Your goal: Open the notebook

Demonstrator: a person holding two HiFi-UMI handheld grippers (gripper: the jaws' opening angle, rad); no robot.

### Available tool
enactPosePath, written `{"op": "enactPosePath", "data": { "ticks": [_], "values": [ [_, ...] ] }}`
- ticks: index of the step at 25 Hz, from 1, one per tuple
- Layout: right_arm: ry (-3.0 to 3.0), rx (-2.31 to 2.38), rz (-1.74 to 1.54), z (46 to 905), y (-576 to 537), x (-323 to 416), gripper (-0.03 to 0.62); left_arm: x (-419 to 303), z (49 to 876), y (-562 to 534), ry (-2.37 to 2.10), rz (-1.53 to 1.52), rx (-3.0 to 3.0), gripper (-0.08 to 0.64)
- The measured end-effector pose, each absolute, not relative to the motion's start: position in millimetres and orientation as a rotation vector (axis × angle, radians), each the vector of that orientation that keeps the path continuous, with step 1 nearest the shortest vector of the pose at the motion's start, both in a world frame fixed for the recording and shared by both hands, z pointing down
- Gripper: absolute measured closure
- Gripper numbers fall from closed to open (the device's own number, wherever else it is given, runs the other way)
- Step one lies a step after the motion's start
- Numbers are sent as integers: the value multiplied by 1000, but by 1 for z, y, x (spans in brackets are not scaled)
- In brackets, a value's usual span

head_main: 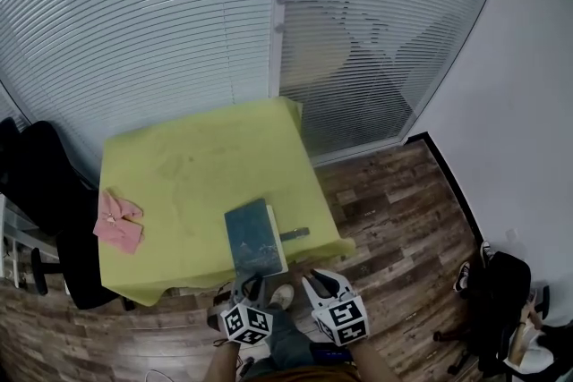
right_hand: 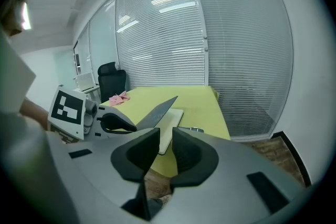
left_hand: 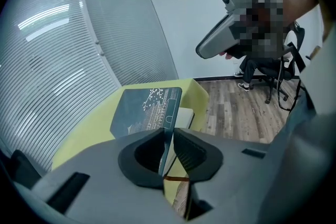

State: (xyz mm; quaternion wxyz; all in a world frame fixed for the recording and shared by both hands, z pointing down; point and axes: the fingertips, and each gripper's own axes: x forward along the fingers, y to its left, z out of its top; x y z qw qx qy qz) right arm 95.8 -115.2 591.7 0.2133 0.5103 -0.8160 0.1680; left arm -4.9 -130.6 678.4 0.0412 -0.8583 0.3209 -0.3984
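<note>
A dark teal notebook [head_main: 253,237] lies at the near edge of the yellow table [head_main: 197,165]. My left gripper [head_main: 249,282] is at its near edge, shut on the front cover [left_hand: 147,110]. The cover's edge stands between the two pads in the left gripper view. In the right gripper view the cover [right_hand: 157,111] is raised at a slant above the white pages [right_hand: 170,128], with the left gripper [right_hand: 113,123] holding it. My right gripper [head_main: 320,280] hovers just right of the notebook, off the table's edge, open and with nothing in it.
A folded pink cloth [head_main: 119,221] lies at the table's left edge. A small dark object [head_main: 295,234] sits right of the notebook. A black office chair [head_main: 45,192] stands left of the table. Blinds cover the glass wall behind. A dark bag [head_main: 501,282] rests on the wooden floor at right.
</note>
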Motion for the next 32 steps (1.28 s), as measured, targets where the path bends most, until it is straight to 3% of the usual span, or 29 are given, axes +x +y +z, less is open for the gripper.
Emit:
{"op": "enactPosePath", "data": {
  "ticks": [32],
  "values": [
    [-2301, 1423, 386, 577, -101, 81, 522, -37, 649, -129, 1196, -1111, -2626, 509]
  ]
}}
